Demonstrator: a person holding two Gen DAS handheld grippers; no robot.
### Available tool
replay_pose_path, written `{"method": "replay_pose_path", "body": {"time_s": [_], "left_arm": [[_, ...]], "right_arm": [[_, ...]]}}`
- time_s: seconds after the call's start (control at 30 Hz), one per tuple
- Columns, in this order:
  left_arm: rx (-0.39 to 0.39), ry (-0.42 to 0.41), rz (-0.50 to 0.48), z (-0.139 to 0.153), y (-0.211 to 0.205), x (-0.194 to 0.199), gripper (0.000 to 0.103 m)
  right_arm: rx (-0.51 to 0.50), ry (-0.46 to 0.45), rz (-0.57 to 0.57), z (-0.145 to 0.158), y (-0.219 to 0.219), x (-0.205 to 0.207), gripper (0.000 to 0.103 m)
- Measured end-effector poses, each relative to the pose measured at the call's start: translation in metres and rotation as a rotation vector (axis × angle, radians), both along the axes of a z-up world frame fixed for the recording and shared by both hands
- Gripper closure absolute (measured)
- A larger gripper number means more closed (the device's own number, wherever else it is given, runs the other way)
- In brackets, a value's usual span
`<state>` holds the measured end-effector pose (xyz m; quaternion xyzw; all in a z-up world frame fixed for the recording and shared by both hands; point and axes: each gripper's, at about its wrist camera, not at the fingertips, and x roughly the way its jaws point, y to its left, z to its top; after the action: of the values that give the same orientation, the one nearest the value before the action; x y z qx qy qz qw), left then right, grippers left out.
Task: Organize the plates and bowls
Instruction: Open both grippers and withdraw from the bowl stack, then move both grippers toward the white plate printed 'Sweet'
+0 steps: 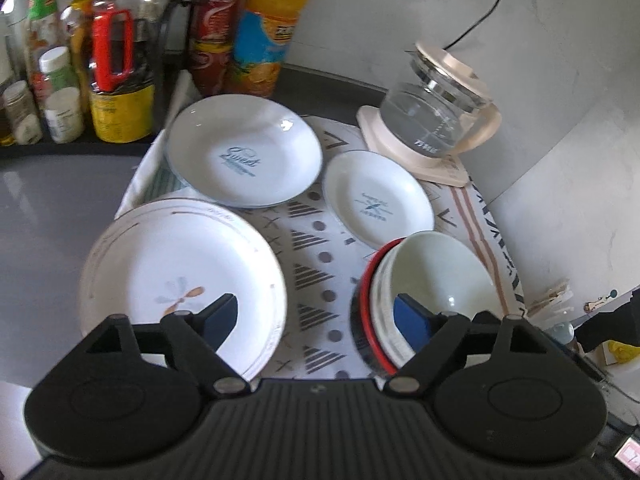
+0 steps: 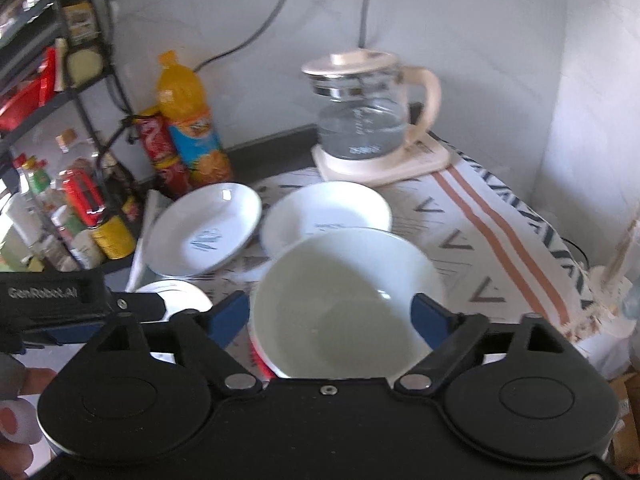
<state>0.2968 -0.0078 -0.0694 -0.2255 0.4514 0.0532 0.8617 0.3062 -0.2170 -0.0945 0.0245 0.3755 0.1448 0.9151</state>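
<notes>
judging by the surface, sorting is barely begun: two bowls point(image 1: 424, 292) sit nested, three plates point(image 1: 182, 276) lie apart on the cloth point(image 1: 316, 264), and both left tongs point(image 1: 316, 320) and right tongs point(image 2: 330, 318) gape wide, holding nothing.

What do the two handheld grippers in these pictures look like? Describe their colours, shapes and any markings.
The left gripper and right gripper look alike: a matte black ribbed body, two round black discs at the sides, angular black linkage arms with silver pivot pins, and flat blue fingers. In the right wrist view, the left gripper's side bears white lettering reading GenRobot.AI. No cables or sleeves show.
</notes>
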Motion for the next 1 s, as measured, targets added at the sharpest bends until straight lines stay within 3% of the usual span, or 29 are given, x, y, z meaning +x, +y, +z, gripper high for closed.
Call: {"method": "replay_pose_path", "body": {"time_s": [0.6,1.0], "left_arm": [[-0.045,-0.028,0.047,-0.001,0.029,-0.018,0.019],[-0.033,-0.046,0.063,0.002,0.039,-0.005,0.016]], "right_arm": [[-0.048,-0.024,0.067,0.008,0.028,-0.017,0.002],[-0.017,-0.009,0.074,0.009,0.036,0.008,0.0]]}}
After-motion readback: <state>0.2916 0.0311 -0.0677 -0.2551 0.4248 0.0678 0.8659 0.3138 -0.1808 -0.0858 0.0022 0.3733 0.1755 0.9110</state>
